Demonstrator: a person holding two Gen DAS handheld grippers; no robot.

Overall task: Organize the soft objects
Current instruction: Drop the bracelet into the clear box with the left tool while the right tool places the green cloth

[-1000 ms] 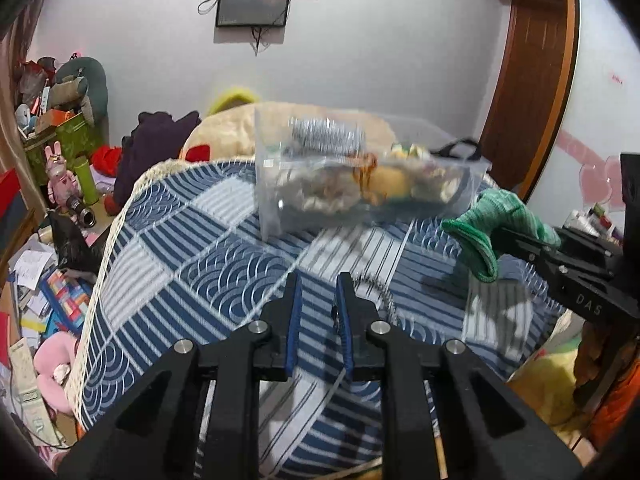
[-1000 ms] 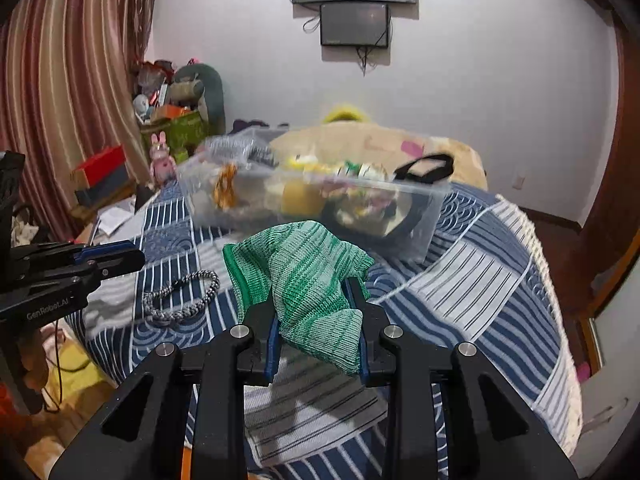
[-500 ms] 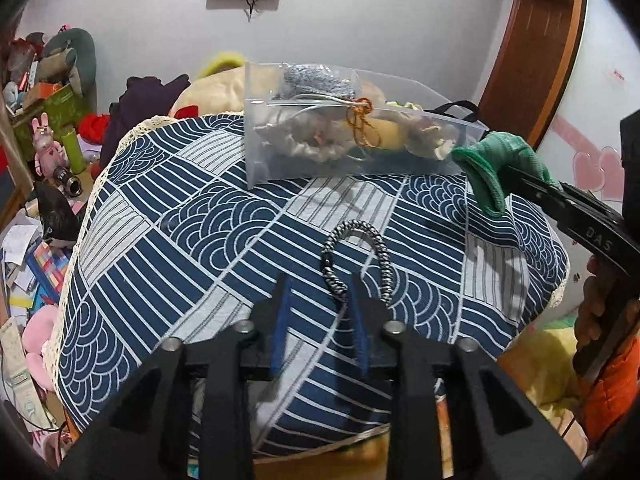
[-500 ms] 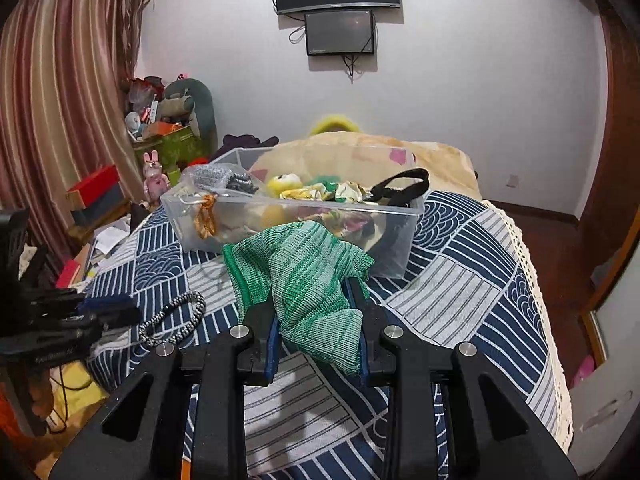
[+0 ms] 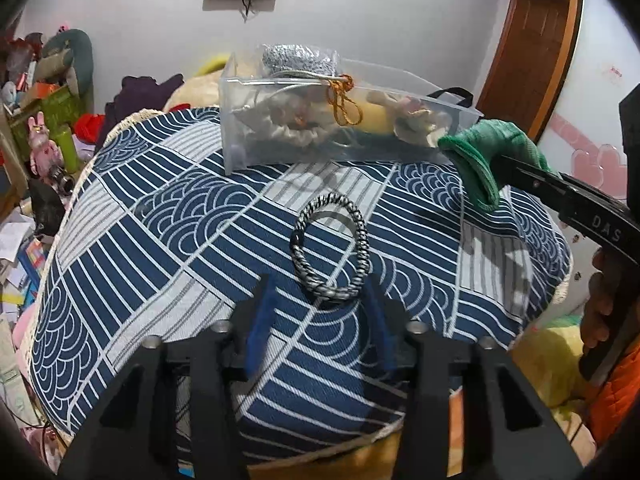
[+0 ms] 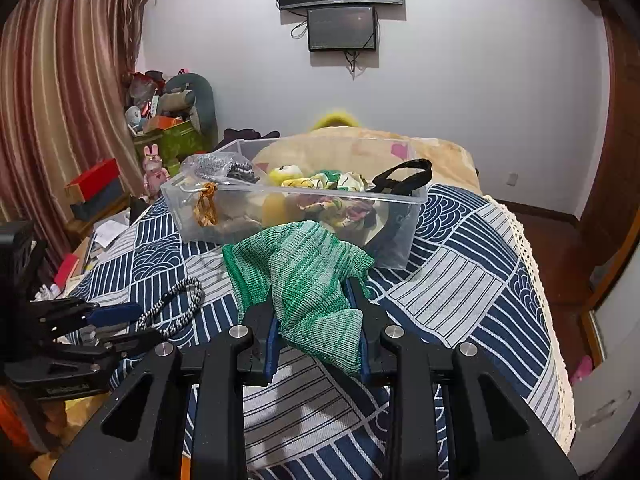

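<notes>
A clear plastic bin [image 5: 236, 152] [image 6: 400, 248] with several soft items stands on the blue patterned bed cover. My right gripper [image 6: 316, 312] is shut on a green knitted cloth [image 6: 308, 280] and holds it above the cover, just in front of the bin; the cloth also shows in the left wrist view [image 5: 480, 152]. A black-and-white braided loop [image 5: 330, 248] [image 6: 176, 308] lies on the cover. My left gripper [image 5: 320, 304] is open, its jaws on either side of the loop's near end.
The bed cover [image 5: 160, 240] ends in a lace edge at left and front. Toys, boxes and papers [image 5: 36, 152] crowd the floor at left. A wooden door [image 5: 532, 40] is at right. Screens hang on the far wall [image 6: 340, 4].
My left gripper has opened and moved forward and down to the braided loop. The right gripper, still holding the green cloth, has come closer to the bin.
</notes>
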